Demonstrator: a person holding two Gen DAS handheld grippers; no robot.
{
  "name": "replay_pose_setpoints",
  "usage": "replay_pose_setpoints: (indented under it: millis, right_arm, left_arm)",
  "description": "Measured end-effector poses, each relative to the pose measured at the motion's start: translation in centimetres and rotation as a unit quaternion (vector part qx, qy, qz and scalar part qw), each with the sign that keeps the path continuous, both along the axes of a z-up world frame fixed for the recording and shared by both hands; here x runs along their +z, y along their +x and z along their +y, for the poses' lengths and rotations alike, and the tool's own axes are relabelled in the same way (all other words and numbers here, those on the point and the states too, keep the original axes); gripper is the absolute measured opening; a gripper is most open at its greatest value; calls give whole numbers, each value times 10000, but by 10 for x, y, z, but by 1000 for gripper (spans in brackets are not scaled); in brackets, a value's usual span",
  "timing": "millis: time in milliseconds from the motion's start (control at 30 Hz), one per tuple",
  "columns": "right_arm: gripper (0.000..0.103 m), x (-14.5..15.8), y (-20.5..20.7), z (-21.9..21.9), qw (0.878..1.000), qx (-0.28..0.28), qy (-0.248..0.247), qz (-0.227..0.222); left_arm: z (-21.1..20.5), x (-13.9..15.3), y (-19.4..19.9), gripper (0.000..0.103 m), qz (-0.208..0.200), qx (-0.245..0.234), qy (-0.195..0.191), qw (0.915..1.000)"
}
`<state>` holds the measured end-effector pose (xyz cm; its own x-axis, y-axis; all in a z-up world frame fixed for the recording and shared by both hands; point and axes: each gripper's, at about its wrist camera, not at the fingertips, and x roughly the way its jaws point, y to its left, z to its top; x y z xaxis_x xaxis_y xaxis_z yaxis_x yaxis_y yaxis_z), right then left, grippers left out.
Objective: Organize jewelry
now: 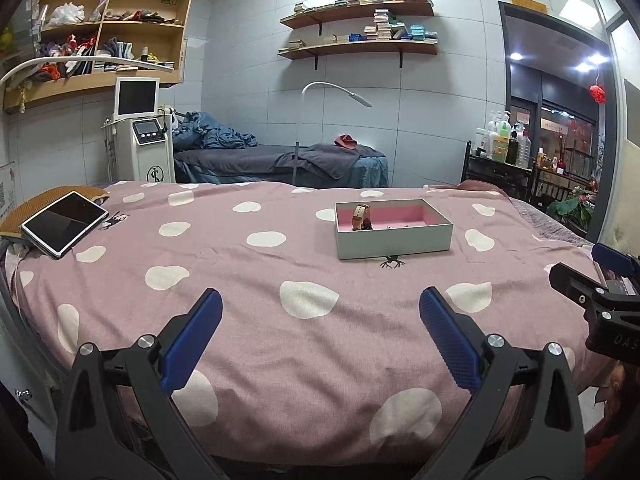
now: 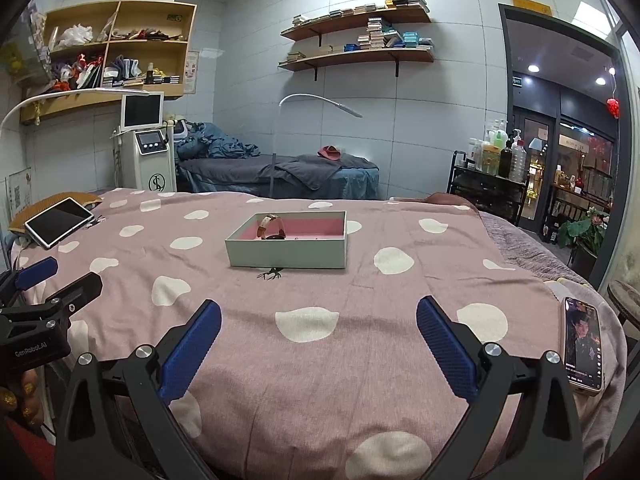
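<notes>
1. On the bed's pink dotted cover point(image 1: 240, 272), a shallow grey box point(image 1: 394, 246) with a pink lining sits near the middle, its lid off.
2. Inside the box, a watch point(image 1: 361, 218) with a tan strap stands on edge toward the left end; a few tiny pieces lie on the lining beside it, too small to identify.
3. Just outside the front wall of the box, a small dark piece of jewelry point(image 2: 271, 274) lies on the cover, touching or nearly touching the wall.
4. Both tools hover low at the near edge of the bed, well apart from the box: the left gripper point(image 1: 320, 332) has its jaws spread wide and holds nothing, and the right gripper point(image 2: 318, 338) is the same.
5. Judging by this, most pieces are already stowed, and the dark piece looks like the one left.
6. Next would be reaching forward, narrowing the jaws around that piece, pinching it without snagging fabric, then lifting it over the wall.
</notes>
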<state>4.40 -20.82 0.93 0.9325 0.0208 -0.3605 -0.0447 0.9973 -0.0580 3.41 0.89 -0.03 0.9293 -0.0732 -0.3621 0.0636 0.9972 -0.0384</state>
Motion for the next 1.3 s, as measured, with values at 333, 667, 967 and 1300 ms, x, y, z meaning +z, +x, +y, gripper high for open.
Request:
replay_pose_setpoints:
  millis: [333,667,967,1300]
  right_arm:
    - [96,2,-4,0,10000,-17,7,-59]
    - [96,2,-4,-1,10000,-21,9,-60]
    - [96,2,-4,-1,10000,-16,20,-56]
    - [96,3,-5,-3,10000,-17,16,-62]
  left_arm:
    - [0,2,-3,97,42,31,12,10000]
    - [0,2,-2,97,15,9,-10,10000]
    - [-1,1,0,97,3,3,-17,10000]
    - [-1,0,0,97,2,47,-9,10000]
